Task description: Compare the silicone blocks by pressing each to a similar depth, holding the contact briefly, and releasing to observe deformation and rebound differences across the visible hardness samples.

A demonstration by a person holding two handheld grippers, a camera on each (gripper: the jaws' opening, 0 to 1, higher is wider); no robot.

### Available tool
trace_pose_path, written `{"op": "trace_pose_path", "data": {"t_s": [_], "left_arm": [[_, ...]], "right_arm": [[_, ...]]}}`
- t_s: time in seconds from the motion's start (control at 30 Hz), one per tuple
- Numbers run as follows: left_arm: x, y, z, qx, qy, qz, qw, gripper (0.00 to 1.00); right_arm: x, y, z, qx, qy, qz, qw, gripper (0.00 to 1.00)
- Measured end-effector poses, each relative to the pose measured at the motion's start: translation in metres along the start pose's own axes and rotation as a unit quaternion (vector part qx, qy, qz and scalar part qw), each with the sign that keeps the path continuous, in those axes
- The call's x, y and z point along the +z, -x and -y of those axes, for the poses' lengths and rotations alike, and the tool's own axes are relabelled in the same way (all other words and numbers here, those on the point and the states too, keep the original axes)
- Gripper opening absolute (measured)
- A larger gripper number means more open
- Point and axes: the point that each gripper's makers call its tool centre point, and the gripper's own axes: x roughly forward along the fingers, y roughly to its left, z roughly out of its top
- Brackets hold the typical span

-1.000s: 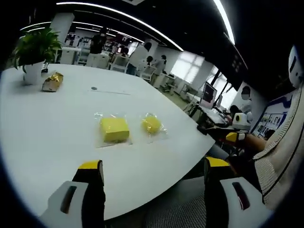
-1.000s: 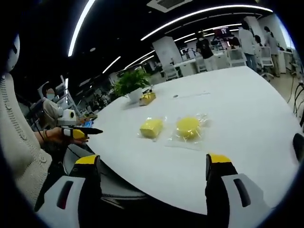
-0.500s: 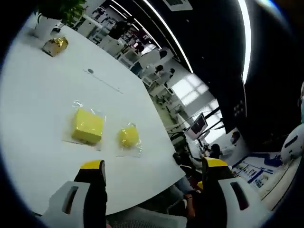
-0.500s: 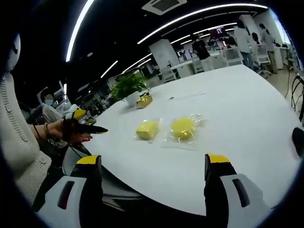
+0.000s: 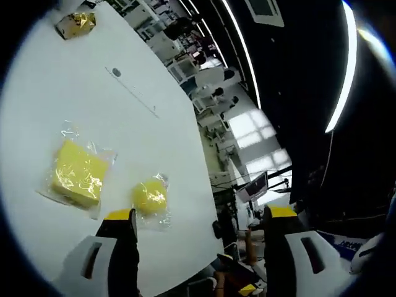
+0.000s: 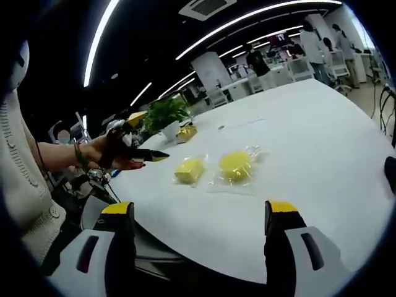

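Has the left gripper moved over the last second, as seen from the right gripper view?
Yes. The left gripper has risen and come in over the table edge, toward the square yellow block and nearer the potted plant.

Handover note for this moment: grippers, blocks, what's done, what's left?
Left gripper: open, empty, above the table near the round yellow block.
Right gripper: open, empty, short of the table edge.
Square yellow block and the round one lie side by side, both bagged in clear plastic.
Done: nothing shows as pressed.
Left: press, hold and release each block.
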Motion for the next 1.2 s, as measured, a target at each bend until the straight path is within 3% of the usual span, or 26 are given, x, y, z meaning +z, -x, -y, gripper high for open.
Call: {"op": "trace_pose_path", "data": {"t_s": [0.23,0.53,0.73,1.03,1.2], "left_arm": [[0.006,-0.048,-0.025,0.027,0.030,-0.019,0.9990,0.82],[0.013,-0.089,-0.069,0.072,0.051,-0.030,0.9956,0.80],[0.018,-0.116,-0.088,0.084,0.065,-0.038,0.9936,0.75],[0.011,-0.140,-0.102,0.089,0.068,-0.059,0.9920,0.68],[0.010,-0.147,-0.109,0.086,0.074,-0.066,0.9914,0.56]], "right_arm": [[-0.008,-0.003,0.014,-0.008,-0.021,-0.005,0.9997,0.79],[-0.012,-0.005,0.032,-0.023,-0.041,-0.012,0.9988,0.78],[-0.013,-0.005,0.048,-0.034,-0.053,-0.015,0.9979,0.77],[-0.012,-0.006,0.067,-0.051,-0.068,-0.016,0.9962,0.76],[-0.012,-0.008,0.071,-0.053,-0.073,-0.018,0.9957,0.75]]}}
